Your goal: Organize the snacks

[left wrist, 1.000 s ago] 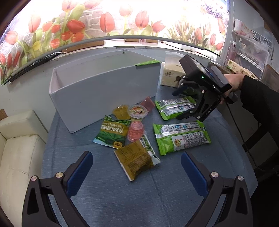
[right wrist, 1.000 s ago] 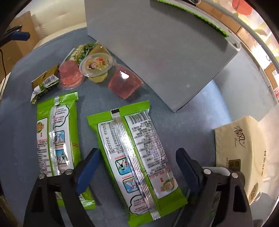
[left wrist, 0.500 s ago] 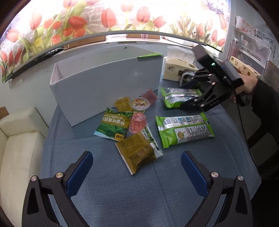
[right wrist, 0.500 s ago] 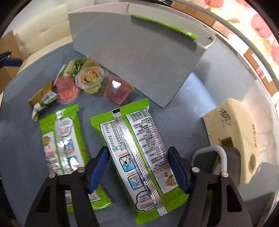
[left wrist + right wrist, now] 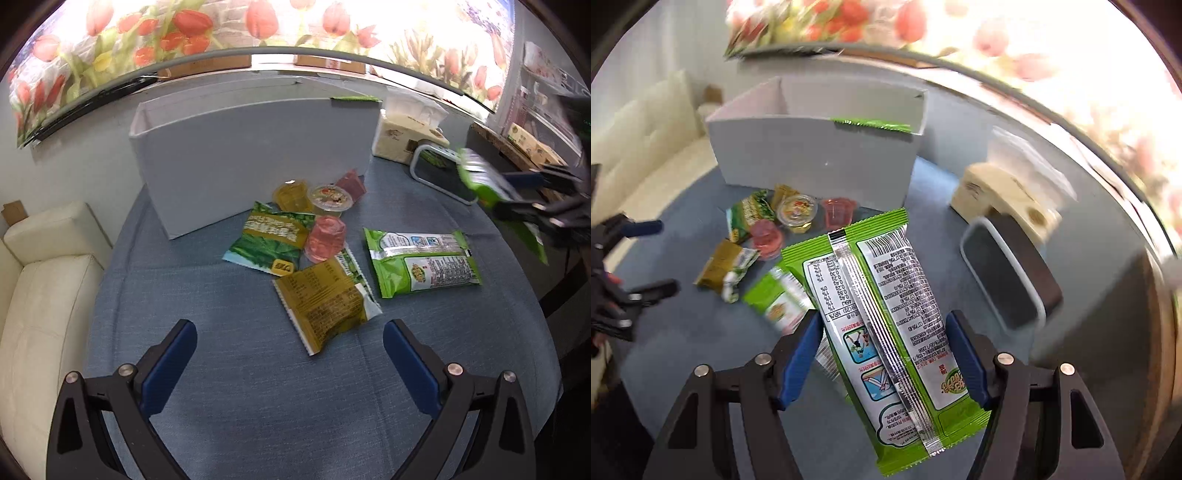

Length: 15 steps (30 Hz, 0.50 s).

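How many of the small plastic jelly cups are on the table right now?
4, clustered by the grey box: yellow jelly cup, sealed printed-lid cup, pink cup nearest the box, pink cup in front. The packets could hide more.

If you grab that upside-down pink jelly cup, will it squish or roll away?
The pink jelly cup looks like a stiff plastic tub, so it probably won't squish much. It rests wide end down, so it likely stays put when nudged. Its sides taper and look smooth, so a tool may slip upward unless it grips low.

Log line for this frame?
right gripper: shut on green packet, lifted | left gripper: open, empty | white box: one packet inside
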Available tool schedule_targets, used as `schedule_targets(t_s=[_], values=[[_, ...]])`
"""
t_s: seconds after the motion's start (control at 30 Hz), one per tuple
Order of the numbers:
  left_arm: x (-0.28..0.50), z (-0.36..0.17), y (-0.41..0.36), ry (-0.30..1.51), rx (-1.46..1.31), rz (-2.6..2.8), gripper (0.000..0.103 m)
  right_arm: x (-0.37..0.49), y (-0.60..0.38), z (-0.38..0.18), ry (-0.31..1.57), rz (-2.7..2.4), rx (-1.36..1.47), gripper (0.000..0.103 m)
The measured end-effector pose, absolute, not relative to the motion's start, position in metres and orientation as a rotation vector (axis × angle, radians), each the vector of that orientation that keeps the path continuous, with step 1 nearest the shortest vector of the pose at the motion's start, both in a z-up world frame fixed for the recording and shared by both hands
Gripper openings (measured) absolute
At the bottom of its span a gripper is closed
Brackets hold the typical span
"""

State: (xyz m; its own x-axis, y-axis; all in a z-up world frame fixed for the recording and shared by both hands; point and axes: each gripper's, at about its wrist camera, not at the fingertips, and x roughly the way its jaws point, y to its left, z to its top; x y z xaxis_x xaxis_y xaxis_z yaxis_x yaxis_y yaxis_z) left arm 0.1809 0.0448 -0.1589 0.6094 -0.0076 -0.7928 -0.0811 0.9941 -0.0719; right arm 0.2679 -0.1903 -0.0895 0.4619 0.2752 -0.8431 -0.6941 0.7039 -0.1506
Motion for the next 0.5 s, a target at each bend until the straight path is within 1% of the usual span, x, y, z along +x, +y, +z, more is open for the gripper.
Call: schedule_targets(t_s=[0.17,0.3,0.43,0.5], values=[[0.201,-0.165,0.028,0.947,-0.083,0.036,0.103,0.224,-0.209,-0.080,0.925,0.591,-0.385,0.073],[0.225,-0.182,0.009,0.996,-0.033,0.103,0.103,0.201,-0.217,-0.084,0.922,0.568,-0.319,0.073],[0.241,-0.203,0.006,1.058,-0.070,0.103,0.102,0.184,-0.225,-0.085,0.923,0.561,-0.291,0.073],[0.241,-0.204,0.010,1.043,-0.090,0.107,0.102,0.176,-0.231,-0.085,0.922,0.561,-0.288,0.073]])
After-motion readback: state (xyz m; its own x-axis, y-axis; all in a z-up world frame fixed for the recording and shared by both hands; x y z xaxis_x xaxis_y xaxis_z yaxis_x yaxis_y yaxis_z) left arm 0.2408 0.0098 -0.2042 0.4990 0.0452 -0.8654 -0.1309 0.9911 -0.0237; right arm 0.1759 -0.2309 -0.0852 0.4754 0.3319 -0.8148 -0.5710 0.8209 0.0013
